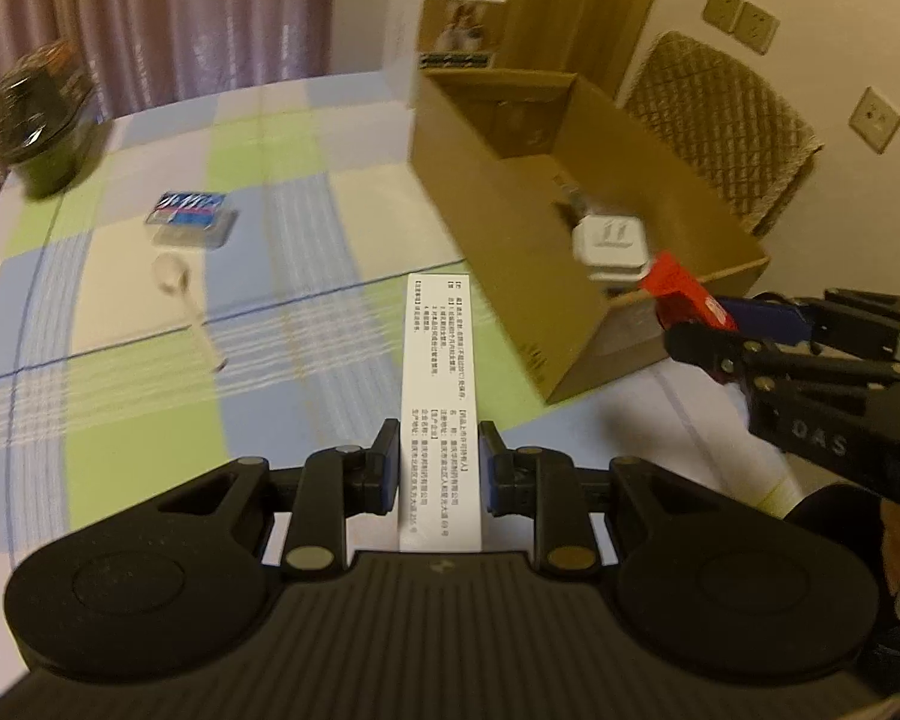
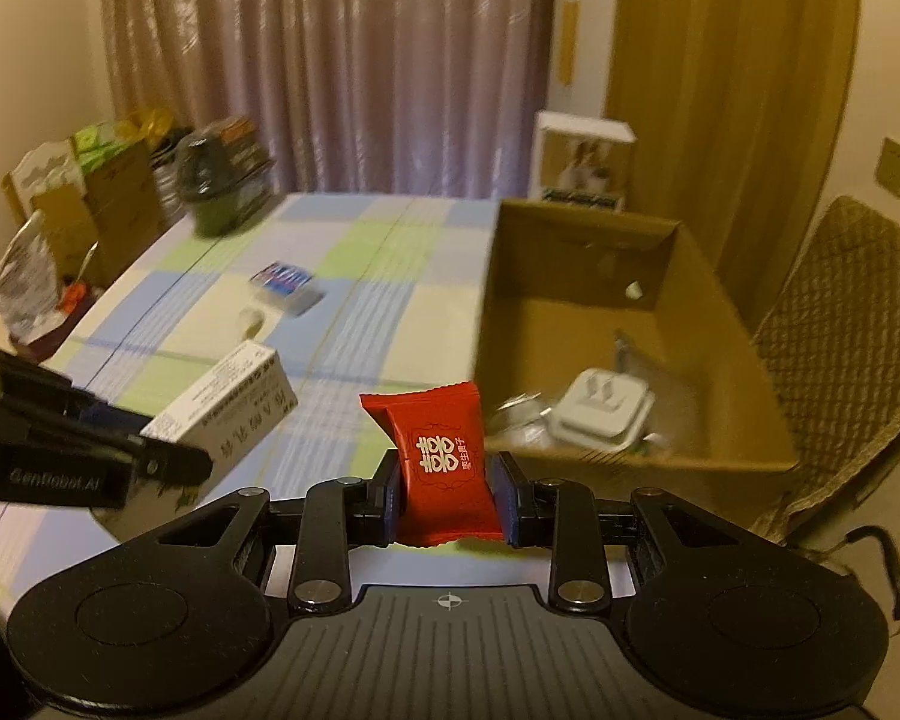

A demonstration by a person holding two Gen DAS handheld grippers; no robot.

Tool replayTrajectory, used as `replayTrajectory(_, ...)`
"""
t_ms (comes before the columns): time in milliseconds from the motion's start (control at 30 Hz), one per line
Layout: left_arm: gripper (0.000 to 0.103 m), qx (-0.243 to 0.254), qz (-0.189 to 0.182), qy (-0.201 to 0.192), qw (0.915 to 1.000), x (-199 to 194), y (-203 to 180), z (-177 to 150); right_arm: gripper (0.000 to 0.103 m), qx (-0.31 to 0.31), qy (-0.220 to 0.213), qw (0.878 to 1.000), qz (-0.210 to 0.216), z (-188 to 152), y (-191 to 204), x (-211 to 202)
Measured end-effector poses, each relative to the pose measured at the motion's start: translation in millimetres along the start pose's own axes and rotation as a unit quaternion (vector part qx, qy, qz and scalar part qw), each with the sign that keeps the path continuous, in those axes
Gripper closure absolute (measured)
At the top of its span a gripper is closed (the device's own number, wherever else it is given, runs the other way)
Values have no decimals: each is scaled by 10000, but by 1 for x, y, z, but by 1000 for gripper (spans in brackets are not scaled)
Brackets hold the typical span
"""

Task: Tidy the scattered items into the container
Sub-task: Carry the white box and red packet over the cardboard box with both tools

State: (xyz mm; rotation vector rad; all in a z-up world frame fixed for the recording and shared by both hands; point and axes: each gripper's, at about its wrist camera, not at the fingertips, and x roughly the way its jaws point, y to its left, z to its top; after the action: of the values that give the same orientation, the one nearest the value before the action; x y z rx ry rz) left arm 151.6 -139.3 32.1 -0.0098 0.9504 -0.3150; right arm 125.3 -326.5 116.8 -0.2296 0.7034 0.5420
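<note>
My left gripper is shut on a long white printed box, held above the checked tablecloth; the same white box shows at the left of the right wrist view. My right gripper is shut on a red candy packet, which also appears as the red packet beside the near corner of the open cardboard box. Inside the cardboard box lies a white charger among small bits. A blue-labelled clear case and a plastic spoon lie on the table.
A dark jar stands at the table's far left. A white carton with a dog picture stands behind the cardboard box. A quilted chair sits to the right. Boxes and bags crowd the left side.
</note>
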Motion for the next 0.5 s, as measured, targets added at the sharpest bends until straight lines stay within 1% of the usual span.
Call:
replayTrajectory(267, 82, 227, -264, -176, 9992, 12, -46, 35, 69, 95, -169, 9992, -353, 20, -48, -4)
replayTrajectory(500, 82, 338, -485, -292, 9978, 28, -82, 68, 69, 181, -229, 9981, -535, 31, -84, -3)
